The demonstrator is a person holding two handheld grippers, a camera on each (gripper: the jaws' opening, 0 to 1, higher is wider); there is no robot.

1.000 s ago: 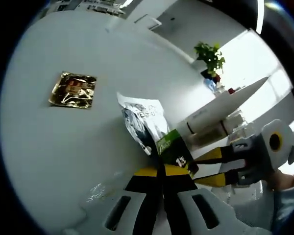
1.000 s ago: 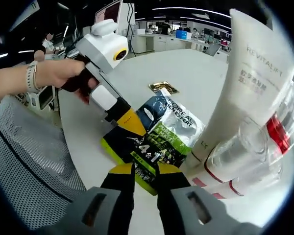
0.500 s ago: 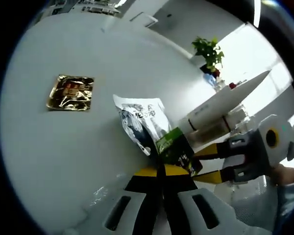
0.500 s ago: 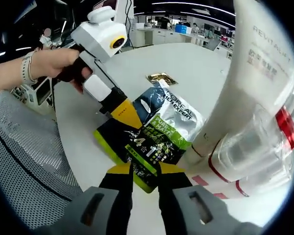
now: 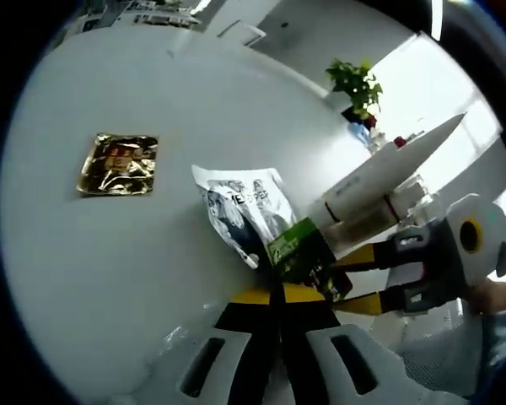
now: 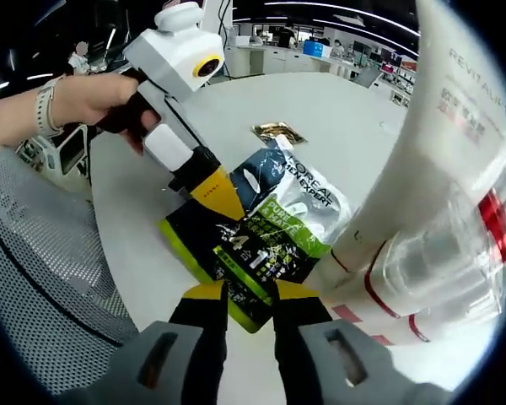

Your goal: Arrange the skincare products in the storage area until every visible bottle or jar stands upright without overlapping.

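A: Where is the sachet (image 6: pixel 266 232) right now?

B: Centre of the right gripper view, lying on the white counter (image 6: pixel 320 118), pinched from two sides. The right hand-held gripper (image 6: pixel 248 297) is closed on its near green edge at lower centre; the left hand-held gripper (image 6: pixel 209 192) comes in from the upper left and is clamped on the opposite edge.

A: Why hold both ends?

B: Probably to lift it flat without it folding, clear of the white tube (image 6: pixel 430 152) leaning at the right over the clear bottles (image 6: pixel 438 270).

A: Anything else?

B: A gold packet (image 5: pixel 120 163) lies apart, at the left of the left gripper view.
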